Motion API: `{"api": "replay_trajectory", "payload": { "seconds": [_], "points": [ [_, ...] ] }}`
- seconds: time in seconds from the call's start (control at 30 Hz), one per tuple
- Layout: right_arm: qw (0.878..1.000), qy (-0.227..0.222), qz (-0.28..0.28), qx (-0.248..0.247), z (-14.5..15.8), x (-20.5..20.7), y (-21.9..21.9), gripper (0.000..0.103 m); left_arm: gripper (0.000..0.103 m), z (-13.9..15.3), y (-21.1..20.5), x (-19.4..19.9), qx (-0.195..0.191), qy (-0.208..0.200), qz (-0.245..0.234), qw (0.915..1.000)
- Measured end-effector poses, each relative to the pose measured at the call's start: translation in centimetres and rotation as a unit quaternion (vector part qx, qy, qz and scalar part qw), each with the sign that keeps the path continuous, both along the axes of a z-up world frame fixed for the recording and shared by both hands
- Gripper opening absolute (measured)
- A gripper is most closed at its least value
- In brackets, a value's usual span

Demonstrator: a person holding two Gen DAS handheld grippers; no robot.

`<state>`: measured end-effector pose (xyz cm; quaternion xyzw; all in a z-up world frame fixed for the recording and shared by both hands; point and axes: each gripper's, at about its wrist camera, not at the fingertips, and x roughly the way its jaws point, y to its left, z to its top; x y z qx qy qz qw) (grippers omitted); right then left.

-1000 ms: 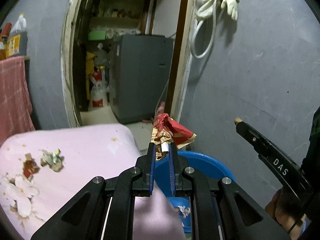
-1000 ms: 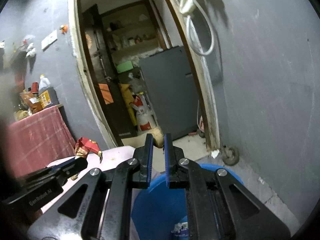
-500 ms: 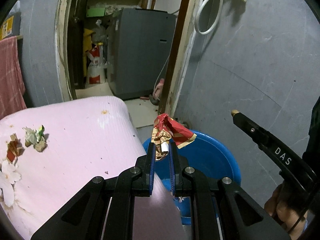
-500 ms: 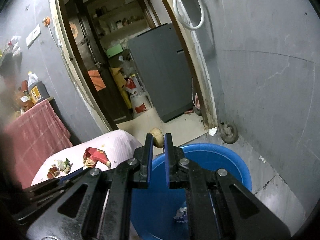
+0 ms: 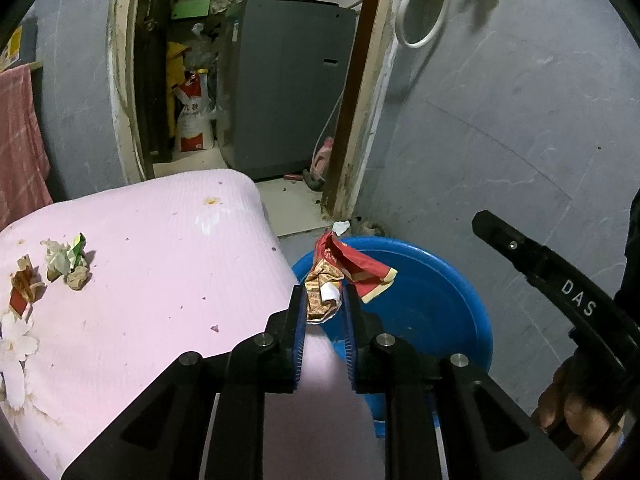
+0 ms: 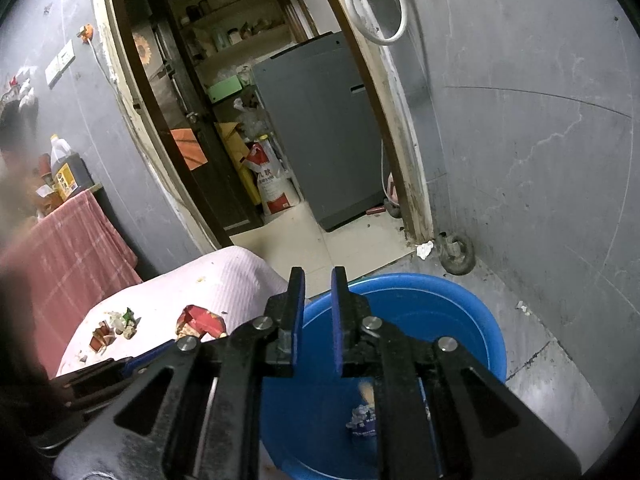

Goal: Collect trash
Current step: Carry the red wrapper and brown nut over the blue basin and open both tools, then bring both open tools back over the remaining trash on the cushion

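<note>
The left hand-held gripper [image 5: 323, 300] clamps a wrapper [image 5: 344, 276] at the basin [image 5: 460, 300] rim; the right hand-held gripper [image 6: 318, 284] gapes empty. Released early, the wrapper could fall outside.

You face a pink padded surface [image 5: 152, 264] with a rounded far corner. On its left part lie a crumpled green-and-white scrap [image 5: 66, 254], a small brown wad [image 5: 78, 280] touching it, and a torn red-and-brown wrapper [image 5: 24, 290] just beside them. Small crumbs dot the pink cover. On the floor [image 6: 560, 364], just beside the pink surface, stands a blue basin [image 6: 472, 312]. A white scrap [image 6: 425, 249] lies on the floor near the door frame.
</note>
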<state>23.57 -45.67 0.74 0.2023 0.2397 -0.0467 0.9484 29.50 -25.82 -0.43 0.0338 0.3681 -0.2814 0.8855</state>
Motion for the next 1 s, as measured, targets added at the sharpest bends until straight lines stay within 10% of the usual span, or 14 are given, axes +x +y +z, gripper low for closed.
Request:
{"api": "replay_trajectory", "payload": {
  "seconds": [0.73, 1.0],
  "points": [
    [0.999, -0.033, 0.002, -0.004, 0.7, -0.6, 0.8, 0.060, 0.043, 2.1, 4.9, -0.2, -0.044, -0.023, 0.053, 0.9974],
    [0.994, -0.103, 0.017, -0.034, 2.5, -1.8, 3.3, 0.090, 0.079, 4.6, 9.9, -1.3, -0.095, -0.079, 0.121, 0.9850]
  ]
}}
